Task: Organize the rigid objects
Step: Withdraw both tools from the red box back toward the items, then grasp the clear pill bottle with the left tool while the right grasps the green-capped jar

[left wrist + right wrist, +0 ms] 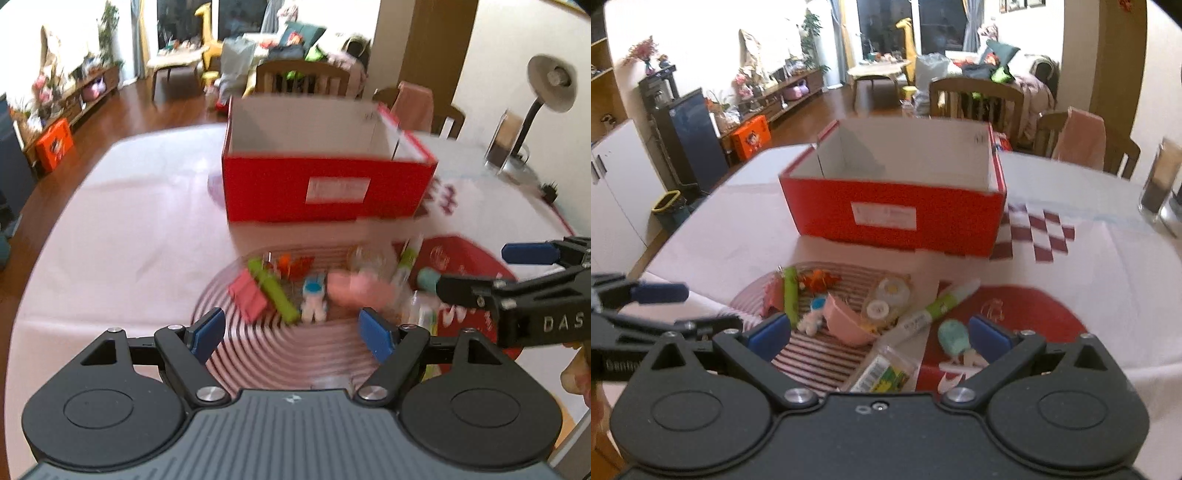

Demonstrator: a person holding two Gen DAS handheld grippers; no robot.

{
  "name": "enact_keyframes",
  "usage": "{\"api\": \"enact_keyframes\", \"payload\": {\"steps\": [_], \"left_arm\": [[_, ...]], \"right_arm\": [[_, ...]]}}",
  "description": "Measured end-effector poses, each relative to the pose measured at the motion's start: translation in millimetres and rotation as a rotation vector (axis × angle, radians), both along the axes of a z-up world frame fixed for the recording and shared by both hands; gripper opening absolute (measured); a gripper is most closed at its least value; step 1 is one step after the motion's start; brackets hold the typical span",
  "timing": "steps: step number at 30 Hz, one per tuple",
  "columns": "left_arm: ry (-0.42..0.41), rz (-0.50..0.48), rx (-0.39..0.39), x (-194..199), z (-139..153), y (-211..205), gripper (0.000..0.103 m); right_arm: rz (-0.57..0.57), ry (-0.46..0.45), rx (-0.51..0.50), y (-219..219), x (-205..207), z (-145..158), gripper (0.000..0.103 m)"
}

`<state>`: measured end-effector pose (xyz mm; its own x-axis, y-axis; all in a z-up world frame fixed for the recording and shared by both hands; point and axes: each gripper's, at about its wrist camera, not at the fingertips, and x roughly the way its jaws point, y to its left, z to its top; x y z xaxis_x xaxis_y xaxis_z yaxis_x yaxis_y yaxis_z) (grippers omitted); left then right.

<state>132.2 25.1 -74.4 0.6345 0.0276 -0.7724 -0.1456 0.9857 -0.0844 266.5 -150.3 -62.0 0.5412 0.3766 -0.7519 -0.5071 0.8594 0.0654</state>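
Tabletop seen from both wrist cameras. My left gripper (291,334) hangs low over the near side of the table with its blue pads (208,332) spread wide and nothing between them; my right gripper (881,338) is likewise wide apart and empty, and it shows in the left view as a black arm entering from the right.

One red box (897,218), open-topped with a white interior, stands on the white tablecloth (738,229) beyond the clutter; no contents are visible inside it. Bare cloth separates its front wall from the objects. To the left of the box the cloth runs clear to the table edge (683,221); to its right lies a checkered patch (1041,232).

The objects lie near the grippers, on and around a striped round mat (820,350) and a red round mat (1034,314). Counted singly: one pink bowl-shaped piece (846,321), one green bar (791,295), one pink block (247,299), one orange piece (818,278), one small white-and-blue figure (314,299), one clear tape dispenser (886,299), one green-and-white pen (942,302), one teal oval item (955,338), and one clear packet with a barcode (882,369). The pen lies diagonally across the gap between the mats. The left view is motion-blurred, so finer details there cannot be read.
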Motion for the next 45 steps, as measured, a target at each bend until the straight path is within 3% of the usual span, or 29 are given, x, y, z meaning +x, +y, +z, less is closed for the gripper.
{"api": "enact_keyframes", "payload": {"steps": [14,29,31,39,45], "left_arm": [[0.128,-0.004,-0.042,-12.8,-61.2,-20.7,0.079],[0.175,-0.043,-0.061,-14.2,-80.4,-34.8,0.078],[0.178,-0.046,-0.055,-14.3,-81.2,-35.5,0.068],[0.176,-0.073,-0.06,-14.1,-78.3,-37.4,0.044],[0.176,-0.07,-0.078,-14.6,-77.6,-34.2,0.043]], "right_arm": [[-0.112,0.127,-0.027,0.0,1.2,-55.5,0.098],[-0.123,0.21,-0.032,9.1,3.7,-72.1,0.072],[-0.125,0.213,-0.03,9.6,3.5,-72.1,0.07],[-0.138,0.235,-0.012,11.1,3.7,-70.6,0.054],[-0.162,0.244,-0.004,8.9,2.7,-69.5,0.051]]}}
